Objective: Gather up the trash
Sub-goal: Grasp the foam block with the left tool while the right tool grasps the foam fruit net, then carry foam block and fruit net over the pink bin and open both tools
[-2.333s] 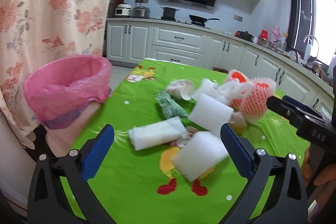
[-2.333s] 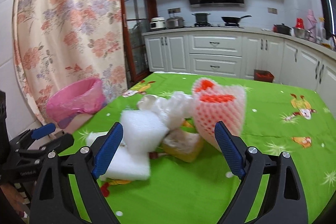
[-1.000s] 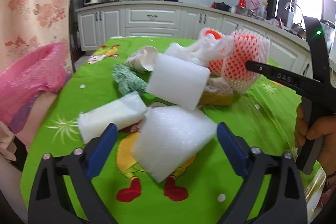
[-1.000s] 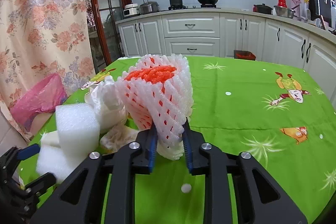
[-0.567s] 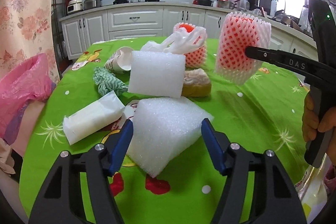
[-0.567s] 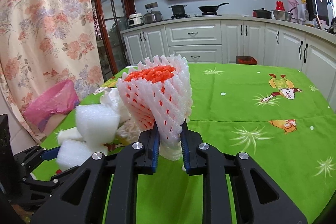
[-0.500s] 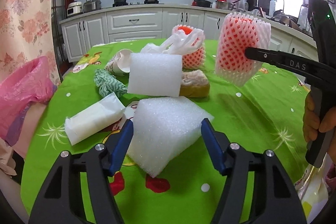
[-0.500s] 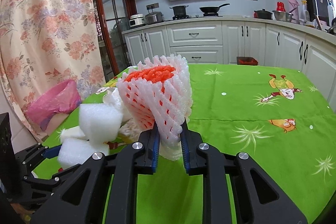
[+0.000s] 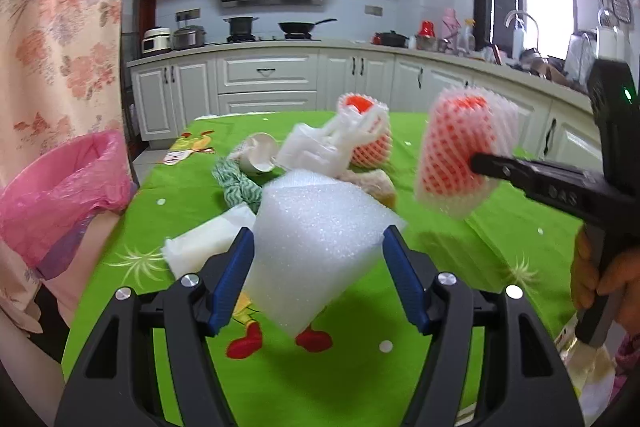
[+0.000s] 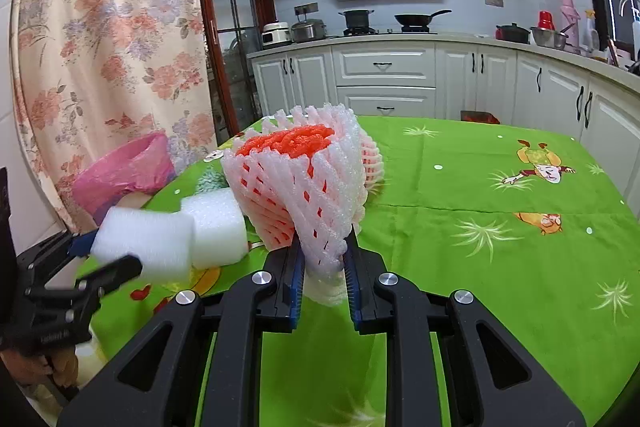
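Observation:
My left gripper (image 9: 316, 251) is shut on a white foam block (image 9: 316, 239) and holds it above the green table (image 9: 360, 367). It also shows at the left of the right wrist view (image 10: 144, 243). My right gripper (image 10: 322, 267) is shut on a white and orange foam fruit net (image 10: 304, 183), lifted off the table; the net also shows in the left wrist view (image 9: 464, 151). A bin with a pink bag (image 9: 60, 191) stands off the table's left edge, and shows in the right wrist view (image 10: 124, 171).
On the table behind lie a second foam block (image 10: 216, 227), a flat white packet (image 9: 204, 243), a green cloth (image 9: 236, 187), an eggshell (image 9: 260, 159), a white plastic bag (image 9: 332, 147), a second fruit net (image 9: 368, 131) and a yellowish lump (image 9: 380, 183). A floral curtain (image 10: 100, 47) hangs left.
My left gripper closed on the foam block and lifted it off the table. My right gripper closed on the fruit net earlier and has raised it a little.

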Tool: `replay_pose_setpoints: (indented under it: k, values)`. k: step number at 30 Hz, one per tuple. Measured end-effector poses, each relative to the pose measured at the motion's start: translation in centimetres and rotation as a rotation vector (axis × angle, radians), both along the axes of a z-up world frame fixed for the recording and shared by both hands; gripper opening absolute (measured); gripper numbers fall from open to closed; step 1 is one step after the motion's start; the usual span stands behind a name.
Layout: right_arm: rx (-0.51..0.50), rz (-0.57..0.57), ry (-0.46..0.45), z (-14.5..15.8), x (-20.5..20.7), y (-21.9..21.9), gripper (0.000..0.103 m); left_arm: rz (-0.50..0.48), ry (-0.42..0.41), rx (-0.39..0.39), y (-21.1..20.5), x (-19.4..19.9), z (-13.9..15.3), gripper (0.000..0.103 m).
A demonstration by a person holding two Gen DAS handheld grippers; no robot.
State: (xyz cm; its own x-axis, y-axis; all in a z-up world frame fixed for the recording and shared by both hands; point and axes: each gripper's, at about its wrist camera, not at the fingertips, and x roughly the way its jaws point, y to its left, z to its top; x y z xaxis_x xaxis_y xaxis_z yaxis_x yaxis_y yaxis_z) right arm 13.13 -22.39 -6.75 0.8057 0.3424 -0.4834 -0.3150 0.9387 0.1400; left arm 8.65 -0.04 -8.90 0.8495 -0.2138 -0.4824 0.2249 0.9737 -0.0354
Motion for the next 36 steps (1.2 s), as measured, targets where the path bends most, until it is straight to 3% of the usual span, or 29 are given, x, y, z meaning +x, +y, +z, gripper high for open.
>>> replay_pose_setpoints:
  k: [21,36]
  values:
    - [-0.008,0.126,-0.048,2.2,-3.6,4.6,0.02,0.056,-0.135,-0.037,2.5,-3.8,3.8,0.064]
    - [-0.02,0.262,-0.055,4.0,-1.5,10.6,0.02,0.189,-0.17,-0.046,8.3,-4.2,5.4,0.064]
